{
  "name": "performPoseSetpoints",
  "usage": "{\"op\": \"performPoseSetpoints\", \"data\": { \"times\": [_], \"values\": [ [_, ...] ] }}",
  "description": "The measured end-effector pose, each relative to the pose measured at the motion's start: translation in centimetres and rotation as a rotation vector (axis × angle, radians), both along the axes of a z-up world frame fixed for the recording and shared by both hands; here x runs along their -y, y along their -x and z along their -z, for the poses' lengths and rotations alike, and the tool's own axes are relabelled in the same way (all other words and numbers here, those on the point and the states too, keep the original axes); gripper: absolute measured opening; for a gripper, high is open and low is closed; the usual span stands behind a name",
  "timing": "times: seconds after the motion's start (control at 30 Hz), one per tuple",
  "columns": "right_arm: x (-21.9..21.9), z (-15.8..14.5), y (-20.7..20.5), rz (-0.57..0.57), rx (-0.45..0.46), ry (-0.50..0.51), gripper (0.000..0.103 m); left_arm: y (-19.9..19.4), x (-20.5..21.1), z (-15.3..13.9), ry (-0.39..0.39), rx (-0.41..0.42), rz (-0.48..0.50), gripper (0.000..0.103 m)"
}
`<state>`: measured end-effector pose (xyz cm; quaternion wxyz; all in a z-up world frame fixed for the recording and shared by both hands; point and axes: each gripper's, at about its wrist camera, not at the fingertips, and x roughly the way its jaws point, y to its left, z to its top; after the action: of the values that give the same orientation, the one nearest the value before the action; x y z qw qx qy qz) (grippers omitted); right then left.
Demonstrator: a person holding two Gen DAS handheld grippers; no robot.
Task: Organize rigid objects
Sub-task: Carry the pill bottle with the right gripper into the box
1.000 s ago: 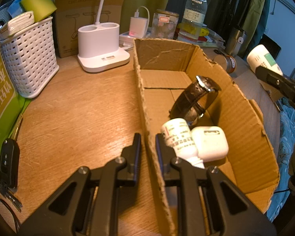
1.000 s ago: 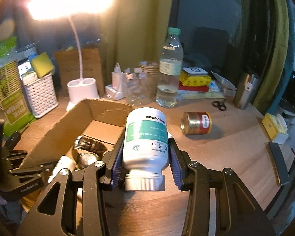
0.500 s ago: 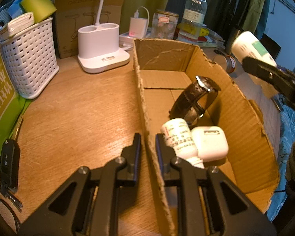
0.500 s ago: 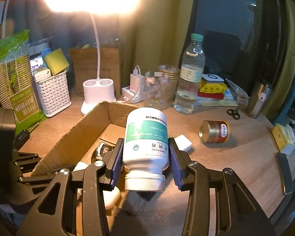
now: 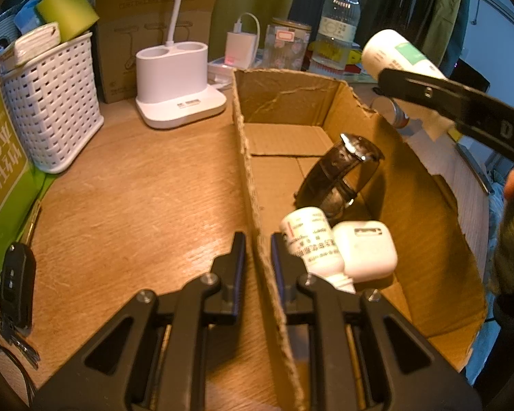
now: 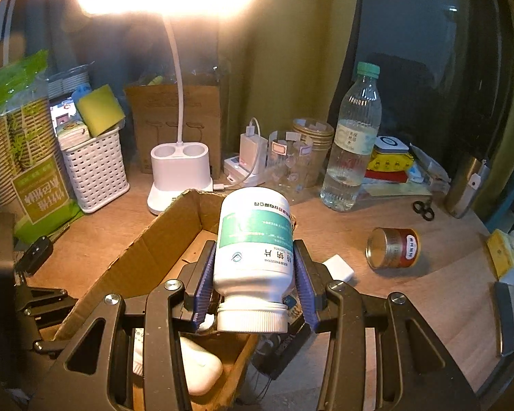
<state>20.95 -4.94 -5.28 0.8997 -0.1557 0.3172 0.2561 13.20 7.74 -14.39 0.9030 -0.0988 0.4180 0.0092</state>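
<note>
Right wrist view: right gripper (image 6: pixel 253 287) clamps pill bottle (image 6: pixel 253 239) above cardboard box (image 6: pixel 147 250); left gripper (image 5: pixel 258 257) pinches its wall.

Tabletop (image 5: pixel 126 188): wood grain, smooth. Box (image 5: pixel 425 212): corrugated cardboard, matt, torn rough edges. Pill bottle (image 6: pixel 255 239): glossy white plastic, paper label. Can (image 6: pixel 392 248): shiny metal. Basket (image 5: pixel 51 102): woven white plastic.

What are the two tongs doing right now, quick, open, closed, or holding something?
Left tongs: closed on the cardboard box side wall.
Right tongs: closed on the white pill bottle, held above the box.
</note>
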Motion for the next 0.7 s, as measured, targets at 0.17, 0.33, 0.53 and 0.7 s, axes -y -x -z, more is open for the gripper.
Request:
{"op": "performPoseSetpoints", "data": {
  "times": [0.17, 0.33, 0.53, 0.7],
  "values": [
    [-0.5, 0.5, -1.0, -0.002, -0.023, -0.001, 0.045, 0.0, 0.0, -0.1, 0.002, 0.000, 0.000, 0.016],
    [-1.2, 1.1, -1.7, -0.008, -0.037, 0.010, 0.045, 0.0, 0.0, 0.0, 0.002, 0.000, 0.000, 0.016],
    [-1.6, 2.1, -2.6, 0.000, -0.060, 0.027, 0.045, 0.0, 0.1, 0.0, 0.001, 0.001, 0.001, 0.016],
    [-1.9, 2.5, -2.7, -0.001, -0.067, 0.038, 0.045, -0.1, 0.1, 0.0, 0.000, 0.002, 0.000, 0.016]
  ]
}}
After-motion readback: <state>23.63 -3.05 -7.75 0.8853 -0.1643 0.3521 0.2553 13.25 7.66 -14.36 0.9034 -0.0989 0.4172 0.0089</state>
